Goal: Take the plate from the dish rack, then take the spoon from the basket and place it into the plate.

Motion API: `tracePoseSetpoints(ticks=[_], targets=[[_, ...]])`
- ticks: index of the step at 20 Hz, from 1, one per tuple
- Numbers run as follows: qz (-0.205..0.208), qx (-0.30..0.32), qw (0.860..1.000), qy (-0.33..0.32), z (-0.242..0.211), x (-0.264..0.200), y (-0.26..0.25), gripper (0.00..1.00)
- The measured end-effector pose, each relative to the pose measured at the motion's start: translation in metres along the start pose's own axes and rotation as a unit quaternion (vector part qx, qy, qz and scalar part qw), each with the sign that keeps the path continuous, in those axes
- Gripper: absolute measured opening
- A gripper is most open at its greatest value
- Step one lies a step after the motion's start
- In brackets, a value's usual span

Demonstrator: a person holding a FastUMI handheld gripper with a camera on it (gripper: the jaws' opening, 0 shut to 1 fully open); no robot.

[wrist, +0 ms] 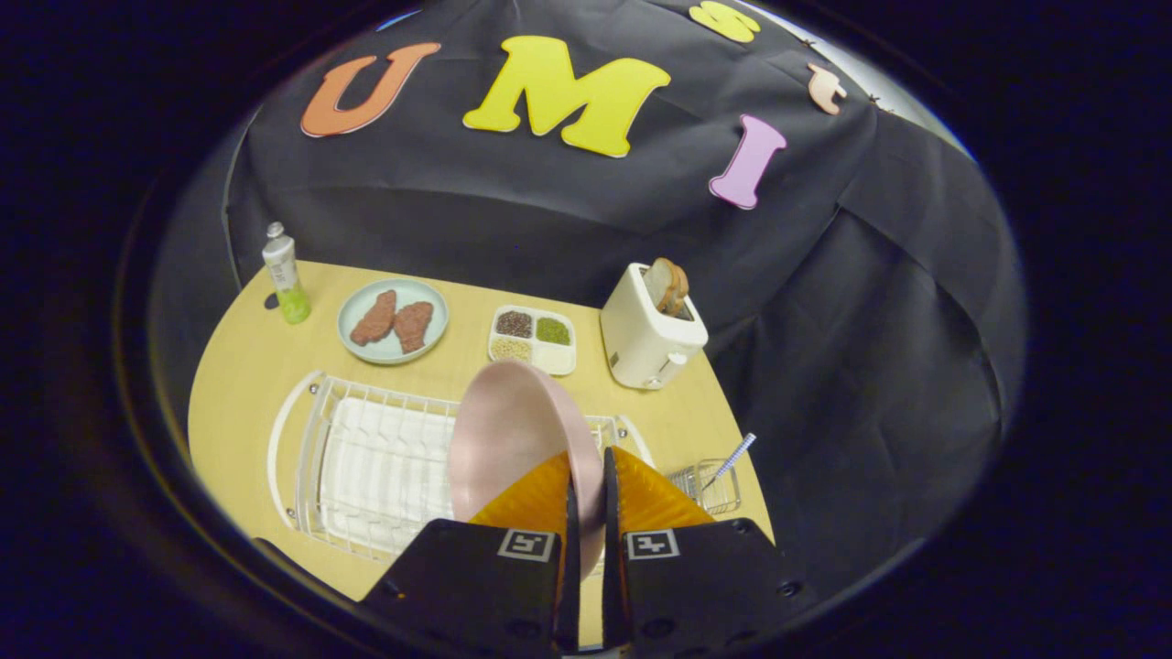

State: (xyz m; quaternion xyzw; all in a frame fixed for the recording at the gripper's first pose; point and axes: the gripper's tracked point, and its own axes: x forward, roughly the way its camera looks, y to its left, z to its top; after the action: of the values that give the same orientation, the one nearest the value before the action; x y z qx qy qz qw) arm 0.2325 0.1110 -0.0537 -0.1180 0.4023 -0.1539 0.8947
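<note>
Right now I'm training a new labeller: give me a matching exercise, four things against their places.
Things:
1. pink plate
2. spoon
3. toast
4. bottle

Places:
A. in the toaster
B. at the table's far corner, beside the plate of meat
C. clamped edge-on between the fingers, over the dish rack
D. standing in the wire basket

Pairs: 1-C, 2-D, 3-A, 4-B
</note>
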Motion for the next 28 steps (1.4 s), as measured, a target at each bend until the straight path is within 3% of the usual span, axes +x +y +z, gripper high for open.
tracePoseSetpoints(ticks=[8,16,25,28], targets=[[0.082,0.046,0.996,0.001,-0.081,-0.017,-0.01,0.15],[0.178,0.103,0.979,-0.004,-0.193,-0.036,-0.038,0.15],[0.131,0.159,0.979,-0.007,-0.276,0.01,-0.07,0.15],[0.146,0.166,0.975,-0.019,-0.279,0.013,-0.064,0.15]])
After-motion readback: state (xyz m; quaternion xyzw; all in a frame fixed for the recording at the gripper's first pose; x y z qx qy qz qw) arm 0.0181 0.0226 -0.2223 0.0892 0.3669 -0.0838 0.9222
